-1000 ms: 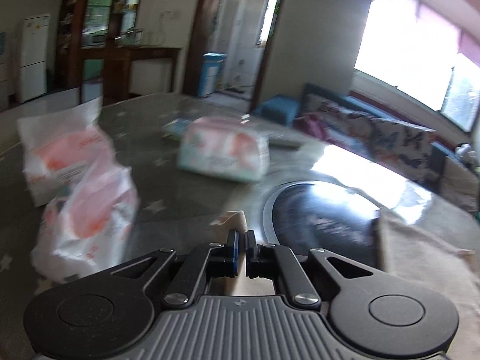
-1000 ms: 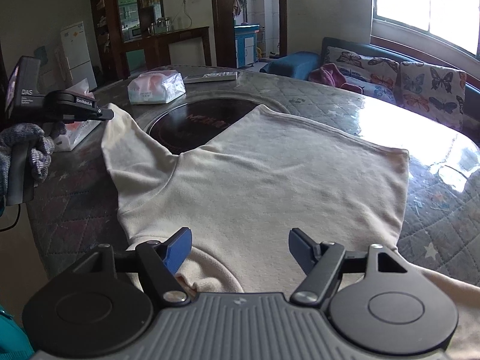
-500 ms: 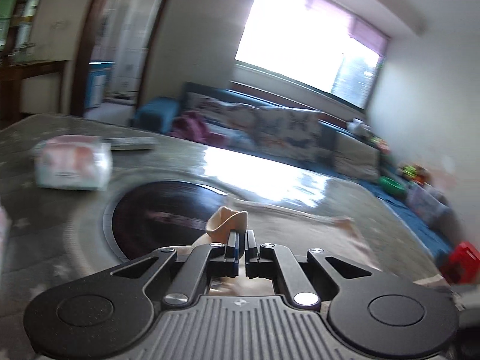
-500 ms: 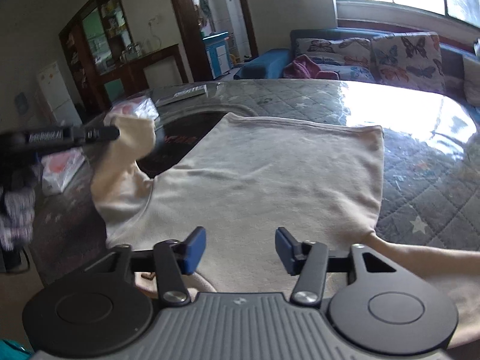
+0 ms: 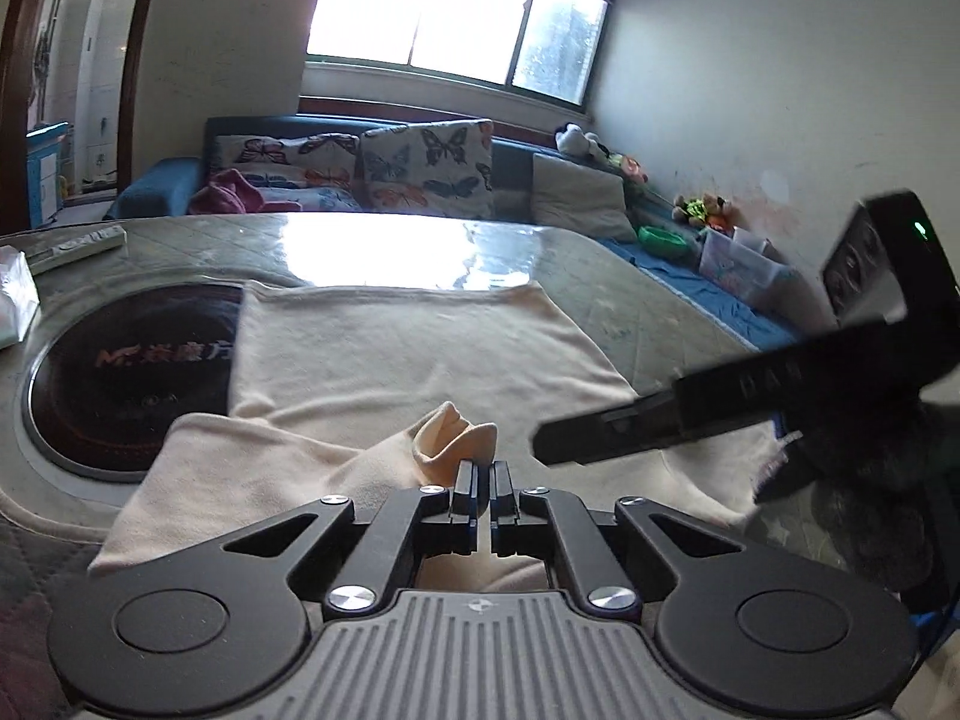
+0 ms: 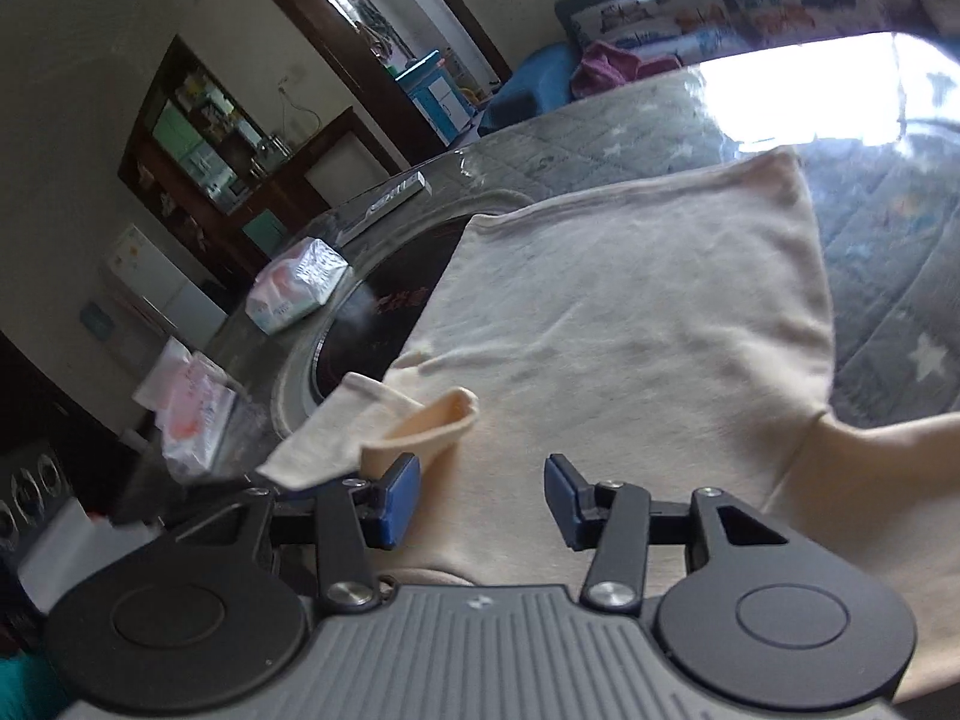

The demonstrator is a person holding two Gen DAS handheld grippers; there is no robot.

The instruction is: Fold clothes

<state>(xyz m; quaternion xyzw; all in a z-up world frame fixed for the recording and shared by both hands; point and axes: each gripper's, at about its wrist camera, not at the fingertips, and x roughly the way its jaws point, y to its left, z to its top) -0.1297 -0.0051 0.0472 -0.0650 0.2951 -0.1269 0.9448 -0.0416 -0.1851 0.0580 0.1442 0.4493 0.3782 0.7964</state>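
A cream shirt lies spread on the round table; it also shows in the right wrist view. My left gripper is shut on the cuff of the shirt's left sleeve and holds it folded over the shirt's body. That sleeve shows in the right wrist view at the left. My right gripper is open and empty, low over the shirt near its collar. The right gripper's body crosses the left wrist view at the right.
A black round hob sits in the table under the shirt's edge. Tissue packs and a plastic bag lie at the table's left. A remote lies farther back. A sofa with butterfly cushions stands beyond the table.
My left gripper has swung right with the sleeve, carrying it from the table's left side over the shirt's body. The right gripper has tilted and narrowed a little, still open.
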